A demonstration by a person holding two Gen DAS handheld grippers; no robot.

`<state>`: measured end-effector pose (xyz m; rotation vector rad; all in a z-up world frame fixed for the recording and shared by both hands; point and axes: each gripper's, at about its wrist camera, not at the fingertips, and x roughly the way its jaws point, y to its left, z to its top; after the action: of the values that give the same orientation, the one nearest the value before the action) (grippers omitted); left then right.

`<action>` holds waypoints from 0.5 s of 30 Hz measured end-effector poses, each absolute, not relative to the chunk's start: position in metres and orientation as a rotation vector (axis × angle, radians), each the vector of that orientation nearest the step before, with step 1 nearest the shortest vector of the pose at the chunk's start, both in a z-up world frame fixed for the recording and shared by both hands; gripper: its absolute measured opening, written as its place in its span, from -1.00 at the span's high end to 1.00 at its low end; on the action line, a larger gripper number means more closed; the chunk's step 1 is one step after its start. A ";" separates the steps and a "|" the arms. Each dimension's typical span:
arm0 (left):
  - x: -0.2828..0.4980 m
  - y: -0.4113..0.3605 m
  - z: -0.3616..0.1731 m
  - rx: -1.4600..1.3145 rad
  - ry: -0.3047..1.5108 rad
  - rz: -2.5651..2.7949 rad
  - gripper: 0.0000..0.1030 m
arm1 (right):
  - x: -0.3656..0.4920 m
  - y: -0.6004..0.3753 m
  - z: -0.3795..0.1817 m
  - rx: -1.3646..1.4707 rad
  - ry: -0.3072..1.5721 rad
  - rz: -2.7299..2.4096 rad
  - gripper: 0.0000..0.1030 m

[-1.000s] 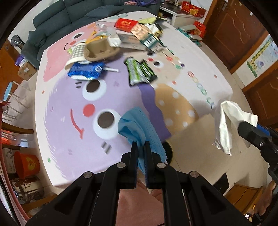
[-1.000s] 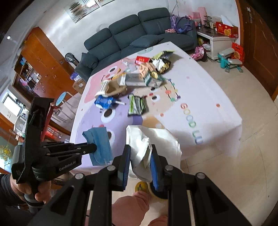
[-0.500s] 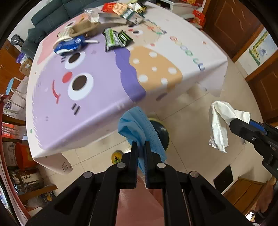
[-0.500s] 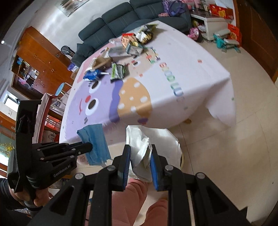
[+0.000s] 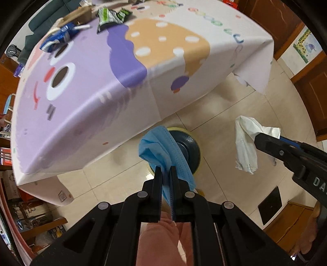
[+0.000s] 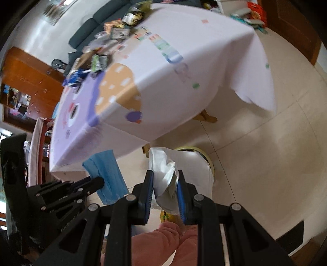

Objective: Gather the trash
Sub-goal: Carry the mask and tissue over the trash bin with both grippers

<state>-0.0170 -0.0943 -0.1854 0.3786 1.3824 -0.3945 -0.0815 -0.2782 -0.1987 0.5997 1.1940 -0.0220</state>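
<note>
My left gripper (image 5: 165, 169) is shut on a blue face mask (image 5: 161, 143), which hangs straight above a round bin (image 5: 191, 148) with a yellow rim on the floor. In the right wrist view the mask (image 6: 106, 169) and the left gripper (image 6: 98, 183) show at lower left. My right gripper (image 6: 165, 180) is shut on a crumpled white tissue (image 6: 163, 176), over the bin's yellow rim (image 6: 208, 155). The left wrist view shows that tissue (image 5: 246, 147) dangling from the right gripper (image 5: 258, 141), to the right of the bin.
The table with a cartoon cloth (image 5: 92, 81) stands beyond the bin, with several wrappers (image 5: 110, 15) and a blue packet (image 5: 59, 37) at its far side. Pink-trousered legs (image 5: 161, 239) are below the grippers. A dark sofa (image 6: 87, 30) and wooden cabinets (image 6: 26, 81) stand behind.
Both grippers have come down from above the tabletop to beside its hanging edge, over the floor bin. The mask and the tissue stay gripped.
</note>
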 end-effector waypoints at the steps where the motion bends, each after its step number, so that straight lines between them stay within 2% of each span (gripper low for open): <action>1: -0.016 -0.094 -0.194 0.372 1.384 -0.393 0.92 | -0.081 -0.279 -0.205 0.606 1.198 -0.031 0.58; 15: 0.002 -0.084 -0.327 0.281 1.468 -0.326 0.88 | -0.067 -0.274 -0.348 0.694 1.346 -0.101 0.57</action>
<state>0.0018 -0.0845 -0.3269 0.2811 1.4683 -0.3262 -0.0674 -0.2742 -0.3476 0.6940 1.3458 -0.1009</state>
